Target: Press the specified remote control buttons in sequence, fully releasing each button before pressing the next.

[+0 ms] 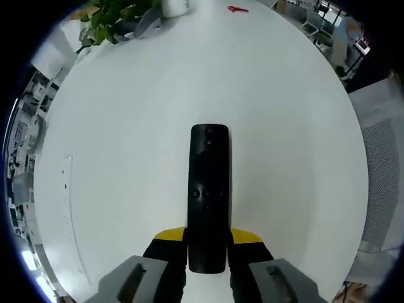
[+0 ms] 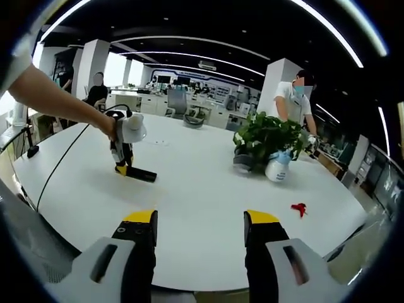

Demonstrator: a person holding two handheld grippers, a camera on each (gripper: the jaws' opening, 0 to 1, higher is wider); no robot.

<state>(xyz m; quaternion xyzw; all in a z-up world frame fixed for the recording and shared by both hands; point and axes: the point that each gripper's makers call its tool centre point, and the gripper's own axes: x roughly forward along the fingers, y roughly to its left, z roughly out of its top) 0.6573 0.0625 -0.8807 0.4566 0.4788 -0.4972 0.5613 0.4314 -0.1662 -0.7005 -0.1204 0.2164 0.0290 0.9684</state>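
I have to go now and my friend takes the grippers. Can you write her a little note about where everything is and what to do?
Left gripper: shut on the near end of the black remote, which lies flat on the white table, buttons up.
Right gripper: open, empty, held above the table edge, well away from the remote.
Also on the table: a potted plant, a white spray bottle, a small red thing.
Done: remote is steadied. Whether any button has been pressed cannot be told.
Left: probably bring the right gripper over and press the buttons one at a time, lifting off fully between presses.
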